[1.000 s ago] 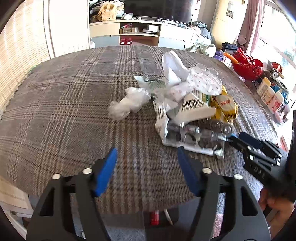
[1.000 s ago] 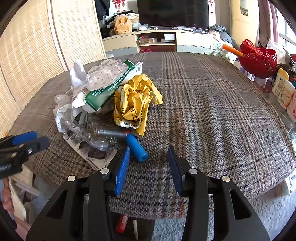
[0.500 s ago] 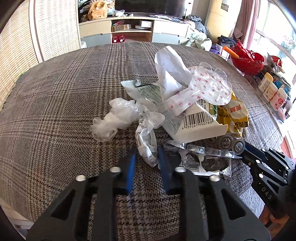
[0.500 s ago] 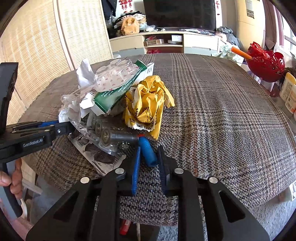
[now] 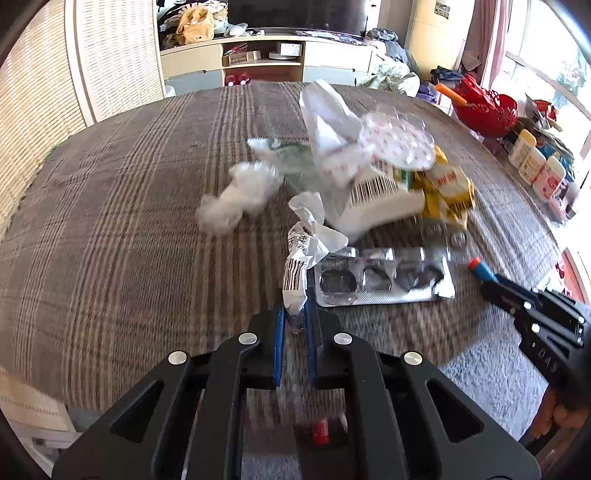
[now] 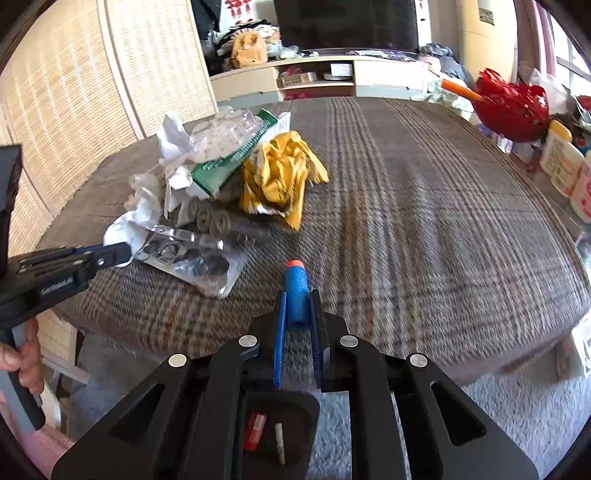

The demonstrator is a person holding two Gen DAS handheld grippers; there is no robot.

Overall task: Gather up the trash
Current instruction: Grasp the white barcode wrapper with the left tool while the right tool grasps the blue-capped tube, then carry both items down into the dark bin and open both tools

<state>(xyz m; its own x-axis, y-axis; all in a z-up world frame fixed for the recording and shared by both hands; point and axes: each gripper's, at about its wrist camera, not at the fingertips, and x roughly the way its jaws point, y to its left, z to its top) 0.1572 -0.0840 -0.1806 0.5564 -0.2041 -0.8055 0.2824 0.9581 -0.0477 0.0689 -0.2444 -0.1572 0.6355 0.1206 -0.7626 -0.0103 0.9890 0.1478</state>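
My left claw grips a crumpled wrapper; right claw clenches a foam dart; trash pile ahead remains uncollected.

Brown plaid tablecloth, crumpled yellow wrapper, blue orange-tipped foam dart, red basket

This is a lived-in home, seemingly a living room. A long low shelf unit with cubbies and drawers stands under a dark television, woven blinds cover one wall, and a plaid tablecloth covers the table near a red plastic basket.
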